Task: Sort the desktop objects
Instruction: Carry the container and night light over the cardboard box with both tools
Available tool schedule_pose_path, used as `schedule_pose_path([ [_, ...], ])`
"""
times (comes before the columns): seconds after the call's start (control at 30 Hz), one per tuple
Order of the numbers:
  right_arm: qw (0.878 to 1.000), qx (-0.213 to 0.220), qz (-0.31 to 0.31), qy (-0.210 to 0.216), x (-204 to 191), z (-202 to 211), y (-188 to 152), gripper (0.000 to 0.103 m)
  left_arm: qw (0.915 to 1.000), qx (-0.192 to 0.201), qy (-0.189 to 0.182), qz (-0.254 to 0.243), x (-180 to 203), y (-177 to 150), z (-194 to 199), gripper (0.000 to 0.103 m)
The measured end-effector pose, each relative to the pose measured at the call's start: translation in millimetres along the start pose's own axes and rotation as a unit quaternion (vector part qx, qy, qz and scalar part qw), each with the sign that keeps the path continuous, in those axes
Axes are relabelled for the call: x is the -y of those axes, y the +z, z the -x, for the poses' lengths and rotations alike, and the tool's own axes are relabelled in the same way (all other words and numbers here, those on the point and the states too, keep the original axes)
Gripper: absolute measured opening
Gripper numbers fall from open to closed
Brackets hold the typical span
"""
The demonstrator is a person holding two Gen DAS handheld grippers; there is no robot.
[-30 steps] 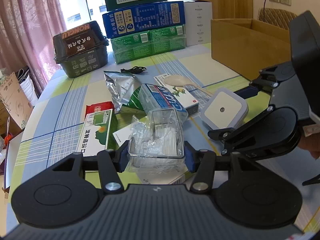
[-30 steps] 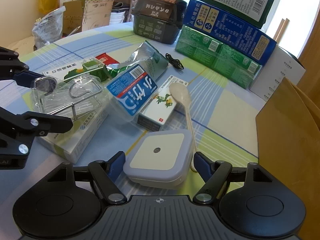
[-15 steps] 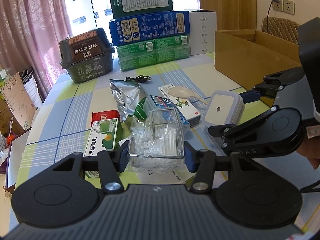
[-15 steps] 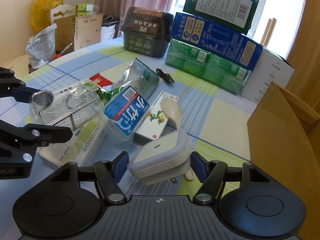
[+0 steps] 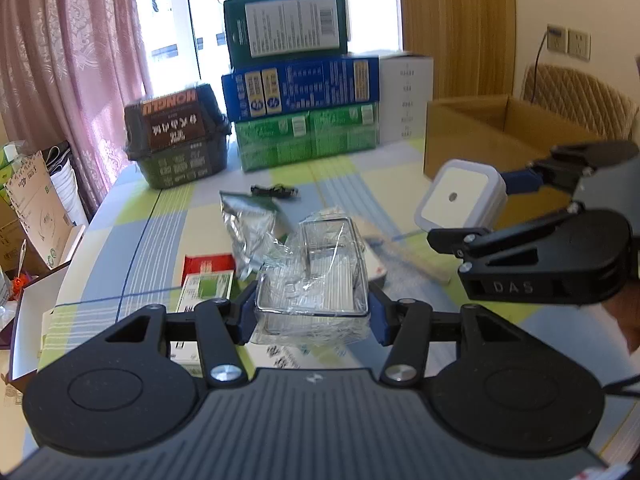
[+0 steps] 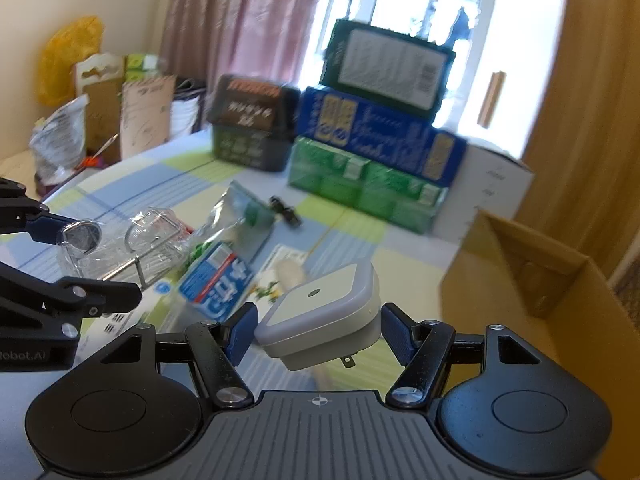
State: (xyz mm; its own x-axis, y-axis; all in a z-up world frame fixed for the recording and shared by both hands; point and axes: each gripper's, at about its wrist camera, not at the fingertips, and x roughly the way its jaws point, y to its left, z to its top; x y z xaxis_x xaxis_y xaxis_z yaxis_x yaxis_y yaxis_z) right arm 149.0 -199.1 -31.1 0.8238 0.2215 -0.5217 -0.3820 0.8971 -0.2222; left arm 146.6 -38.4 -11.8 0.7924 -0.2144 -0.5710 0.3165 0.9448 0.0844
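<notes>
My left gripper (image 5: pixel 312 314) pinches the clear wrapped box (image 5: pixel 316 276) and my right gripper (image 6: pixel 318 332) clamps the white plug-in light (image 6: pixel 324 316), both above the cluttered table (image 5: pixel 120 232); the open cardboard box (image 6: pixel 532 280) stands right.

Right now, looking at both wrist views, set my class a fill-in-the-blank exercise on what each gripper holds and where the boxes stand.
1. The left gripper is shut on a clear ____ pack.
2. The right gripper holds a white night light whose plug prongs point ____.
3. On the table, the blue box rests on the ____ boxes.
4. The cardboard box stands with its top ____.

Missing words: plastic; down; green; open
</notes>
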Motion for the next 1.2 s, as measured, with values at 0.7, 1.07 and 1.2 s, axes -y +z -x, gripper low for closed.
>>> schedule_pose_path([
  [0.7,0.986,0.027,-0.081,-0.141,136,78,12,0.065,0.9951,0.069,-0.071,0.000,95,84,25,0.049],
  [1.07,0.981,0.007,-0.114,-0.155,205,112,-24,0.065,0.9864,0.069,-0.145,-0.035,182,120,-2,0.049],
  [1.2,0.980,-0.004,-0.126,-0.154,219,110,-38,0.065,0.9833,0.060,-0.166,-0.045,205,123,-19,0.049],
])
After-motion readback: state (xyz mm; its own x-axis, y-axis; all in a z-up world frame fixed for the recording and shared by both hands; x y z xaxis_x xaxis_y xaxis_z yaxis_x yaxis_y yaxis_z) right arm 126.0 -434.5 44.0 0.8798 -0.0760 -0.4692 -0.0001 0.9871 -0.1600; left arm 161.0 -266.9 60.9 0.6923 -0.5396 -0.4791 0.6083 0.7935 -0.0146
